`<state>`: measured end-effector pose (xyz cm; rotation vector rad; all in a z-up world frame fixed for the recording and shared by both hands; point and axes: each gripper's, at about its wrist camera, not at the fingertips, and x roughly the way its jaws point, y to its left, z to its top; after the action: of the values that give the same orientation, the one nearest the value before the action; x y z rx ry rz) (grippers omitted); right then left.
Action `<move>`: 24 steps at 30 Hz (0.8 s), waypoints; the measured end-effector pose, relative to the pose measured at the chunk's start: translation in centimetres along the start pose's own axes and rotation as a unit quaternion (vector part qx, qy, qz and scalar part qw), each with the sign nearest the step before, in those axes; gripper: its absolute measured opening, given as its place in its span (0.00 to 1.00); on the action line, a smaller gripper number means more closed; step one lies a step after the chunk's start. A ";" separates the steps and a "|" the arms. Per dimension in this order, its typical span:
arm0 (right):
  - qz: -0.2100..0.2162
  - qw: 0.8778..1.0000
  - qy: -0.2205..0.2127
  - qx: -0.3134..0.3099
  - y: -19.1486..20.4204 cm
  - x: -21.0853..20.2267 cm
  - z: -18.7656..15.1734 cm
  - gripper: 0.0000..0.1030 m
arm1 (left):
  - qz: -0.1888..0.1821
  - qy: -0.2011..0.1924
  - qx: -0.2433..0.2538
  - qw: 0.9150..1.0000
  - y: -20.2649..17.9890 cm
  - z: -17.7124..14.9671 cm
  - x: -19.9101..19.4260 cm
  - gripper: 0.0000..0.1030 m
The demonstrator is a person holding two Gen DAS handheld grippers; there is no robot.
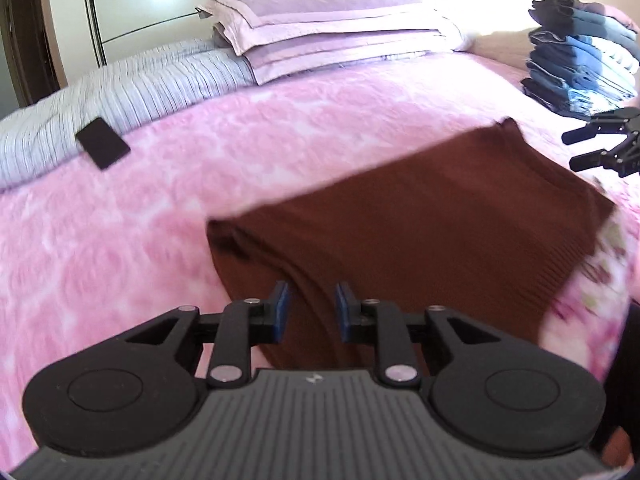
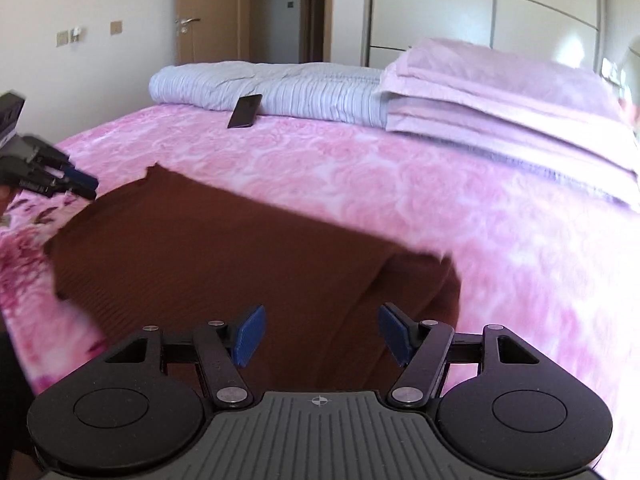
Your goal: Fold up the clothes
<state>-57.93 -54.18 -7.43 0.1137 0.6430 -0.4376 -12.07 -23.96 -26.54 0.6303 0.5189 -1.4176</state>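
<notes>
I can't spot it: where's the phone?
The phone lies at the far side of the bed, leaning against the striped grey quilt, left of the stacked lilac bedding.

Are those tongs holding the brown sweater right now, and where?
No. Both the left tongs and right tongs are open above the brown sweater, gripping nothing.

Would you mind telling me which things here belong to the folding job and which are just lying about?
Job:
brown sweater
left gripper, open
right gripper, open
stack of folded jeans

Lying about:
phone
pillows
striped duvet
</notes>
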 end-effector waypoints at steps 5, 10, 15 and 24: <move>0.028 0.997 0.022 -0.066 -1.0 5.6 3.7 0.64 | -0.043 0.021 0.026 0.999 1.1 3.2 4.9 0.21; 0.042 0.988 0.122 -0.088 -1.9 13.6 4.7 0.60 | -0.029 0.059 0.073 0.995 1.2 3.5 10.8 0.20; 0.039 0.993 0.104 -0.036 -5.2 16.7 4.9 0.60 | -0.020 0.050 0.055 0.997 2.5 4.2 13.5 0.20; 0.025 0.998 0.052 -0.027 -1.1 7.8 3.8 0.60 | -0.010 0.004 0.013 1.000 1.8 1.9 5.4 0.20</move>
<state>-50.77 -58.90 -9.09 0.1011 0.7517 -0.3666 -9.87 -29.16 -28.61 0.6544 0.5145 -1.4433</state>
